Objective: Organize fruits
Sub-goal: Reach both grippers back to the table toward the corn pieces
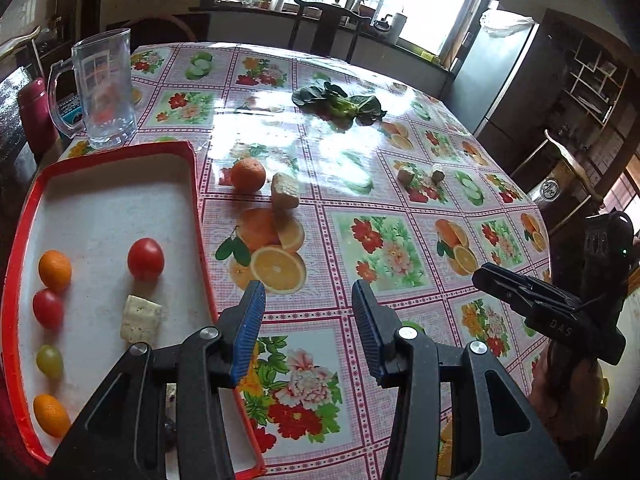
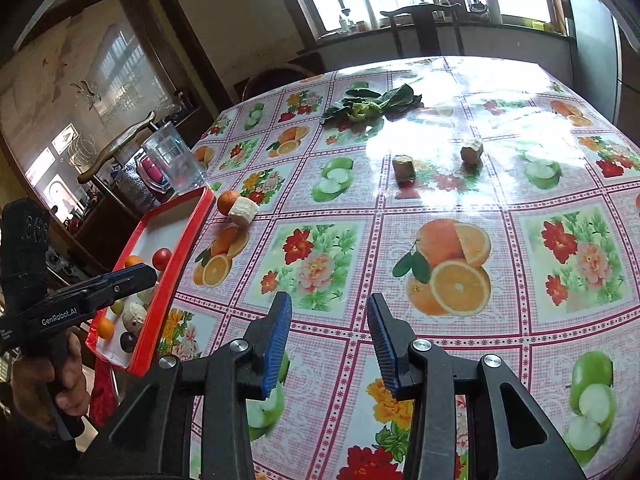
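Observation:
A red-rimmed tray (image 1: 198, 200) lies at the table's left edge. It holds two small oranges (image 1: 55, 270), two red tomatoes (image 1: 145, 258), a green grape (image 1: 50, 361) and a white chunk (image 1: 141, 318). Outside it on the flowered cloth sit an orange (image 1: 248, 175) and a pale chunk (image 1: 285, 191) touching it. Two brown-skinned pieces (image 2: 403, 167) stand farther right. My left gripper (image 1: 309, 286) hangs open over the cloth beside the tray, nothing between its blue pads. My right gripper (image 2: 329, 297) is open and empty above the table's near middle.
A clear glass mug (image 1: 106, 88) stands behind the tray (image 2: 172, 268). Leafy greens (image 1: 340, 102) lie at the far middle. A dark chair (image 2: 424, 20) and a cluttered windowsill are beyond the table. A hand (image 2: 60, 376) grips the left tool.

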`<move>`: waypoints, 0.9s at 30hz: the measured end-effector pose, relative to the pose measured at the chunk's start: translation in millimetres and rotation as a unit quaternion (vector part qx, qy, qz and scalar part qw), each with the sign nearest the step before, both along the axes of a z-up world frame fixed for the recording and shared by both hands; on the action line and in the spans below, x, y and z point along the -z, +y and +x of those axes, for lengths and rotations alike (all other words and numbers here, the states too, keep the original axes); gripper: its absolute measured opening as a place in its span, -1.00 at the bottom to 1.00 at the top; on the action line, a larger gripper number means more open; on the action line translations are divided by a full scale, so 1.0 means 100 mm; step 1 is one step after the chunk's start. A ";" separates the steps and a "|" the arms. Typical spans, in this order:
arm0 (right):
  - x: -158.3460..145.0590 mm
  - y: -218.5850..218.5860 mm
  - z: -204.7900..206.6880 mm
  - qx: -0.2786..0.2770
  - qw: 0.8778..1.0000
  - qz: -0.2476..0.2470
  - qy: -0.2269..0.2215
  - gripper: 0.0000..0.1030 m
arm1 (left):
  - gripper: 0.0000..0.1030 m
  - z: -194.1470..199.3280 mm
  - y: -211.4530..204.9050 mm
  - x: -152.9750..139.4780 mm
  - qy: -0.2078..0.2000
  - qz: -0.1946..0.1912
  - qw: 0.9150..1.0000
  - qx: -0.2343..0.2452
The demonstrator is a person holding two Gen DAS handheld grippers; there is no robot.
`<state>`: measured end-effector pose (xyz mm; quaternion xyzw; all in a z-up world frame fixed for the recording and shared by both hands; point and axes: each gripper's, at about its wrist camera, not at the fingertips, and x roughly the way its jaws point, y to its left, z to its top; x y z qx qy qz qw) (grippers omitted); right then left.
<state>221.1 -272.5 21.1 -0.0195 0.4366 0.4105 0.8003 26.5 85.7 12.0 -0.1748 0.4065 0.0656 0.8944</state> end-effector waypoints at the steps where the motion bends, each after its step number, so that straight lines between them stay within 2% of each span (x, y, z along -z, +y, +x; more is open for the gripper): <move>1: 0.01 -0.01 0.01 0.001 1.000 0.000 0.000 -0.19 | -0.16 0.01 -0.02 0.00 0.000 0.000 1.000 0.001; 16: 0.11 -0.12 0.22 0.014 1.000 -0.003 0.009 -0.19 | -0.16 0.26 -0.14 0.14 0.017 -0.009 1.000 0.009; 27: 0.18 -0.12 0.77 0.040 0.999 -0.027 -0.004 -0.19 | -0.16 0.72 -0.34 0.23 0.026 -0.018 0.999 0.039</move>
